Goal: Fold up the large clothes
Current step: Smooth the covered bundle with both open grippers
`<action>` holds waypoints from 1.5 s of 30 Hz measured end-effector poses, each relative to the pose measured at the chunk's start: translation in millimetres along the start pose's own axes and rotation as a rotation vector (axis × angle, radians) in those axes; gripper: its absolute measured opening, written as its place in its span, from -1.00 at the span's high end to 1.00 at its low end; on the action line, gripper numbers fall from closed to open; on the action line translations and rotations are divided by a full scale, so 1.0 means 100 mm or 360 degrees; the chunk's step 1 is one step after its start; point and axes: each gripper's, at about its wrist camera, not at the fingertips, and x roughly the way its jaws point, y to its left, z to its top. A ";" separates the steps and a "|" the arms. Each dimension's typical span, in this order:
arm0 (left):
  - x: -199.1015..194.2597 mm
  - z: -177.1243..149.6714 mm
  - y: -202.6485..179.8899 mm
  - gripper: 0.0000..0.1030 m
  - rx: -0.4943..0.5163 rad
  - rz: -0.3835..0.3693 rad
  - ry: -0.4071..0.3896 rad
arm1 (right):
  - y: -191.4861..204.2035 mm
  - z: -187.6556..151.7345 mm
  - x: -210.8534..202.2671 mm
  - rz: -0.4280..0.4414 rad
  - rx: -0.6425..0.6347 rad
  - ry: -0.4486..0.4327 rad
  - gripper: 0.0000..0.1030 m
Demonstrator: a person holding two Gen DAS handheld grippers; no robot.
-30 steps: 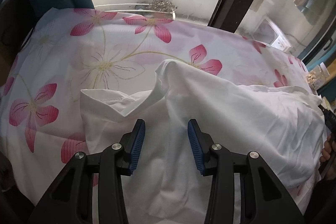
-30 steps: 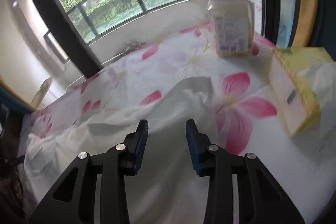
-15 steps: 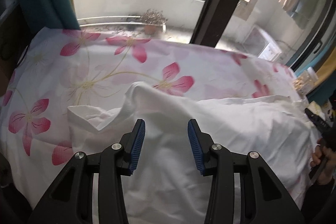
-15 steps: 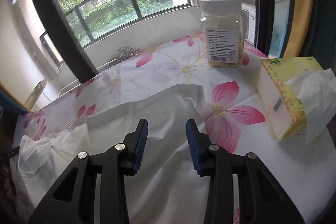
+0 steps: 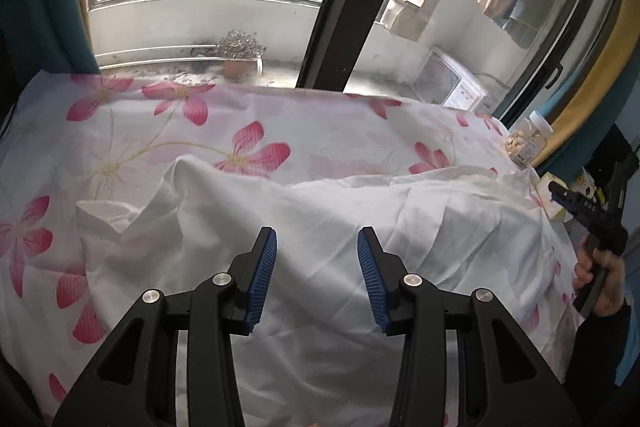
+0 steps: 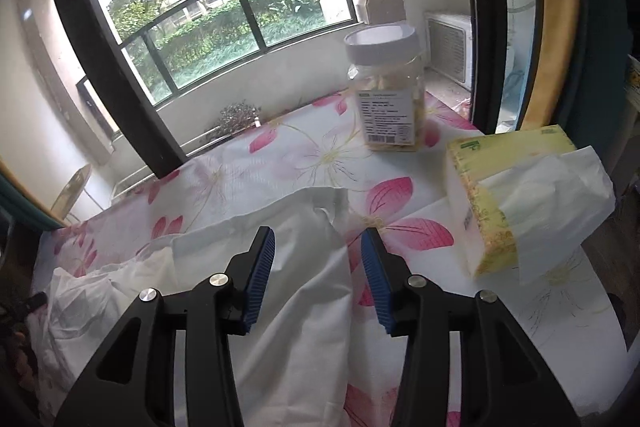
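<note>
A large white garment lies crumpled across a table covered with a pink-flowered cloth. My left gripper is open and empty, held above the garment's middle. My right gripper is open and empty above the garment's right end. It also shows at the right edge of the left wrist view, held by a hand.
A clear jar with a white lid and a yellow tissue box stand on the table at the right end. The jar also shows far right in the left wrist view. A window and balcony lie behind the table.
Both grippers have pulled up and back from the garment, so more of the table and window shows. Both stay open and empty. The garment lies as before.
</note>
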 end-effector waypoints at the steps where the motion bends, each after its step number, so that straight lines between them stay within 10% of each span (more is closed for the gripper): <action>1: 0.01 -0.02 0.04 0.13 -0.0013 -0.0001 -0.0002 | 0.02 0.01 0.03 0.0009 -0.0021 0.0016 0.13; 15: 0.36 0.12 0.76 0.13 -0.0091 0.0264 0.0106 | 0.37 0.09 0.85 -0.0144 -0.0216 0.0288 0.13; 27: 0.09 0.23 1.48 0.13 -0.0277 0.0593 0.0028 | 0.23 0.18 0.74 -0.0348 -0.0185 0.0219 0.13; 45: -0.08 0.19 0.06 0.13 -0.0055 -0.0012 -0.0116 | 0.53 -0.31 -0.27 -0.0112 -0.0236 0.0065 0.13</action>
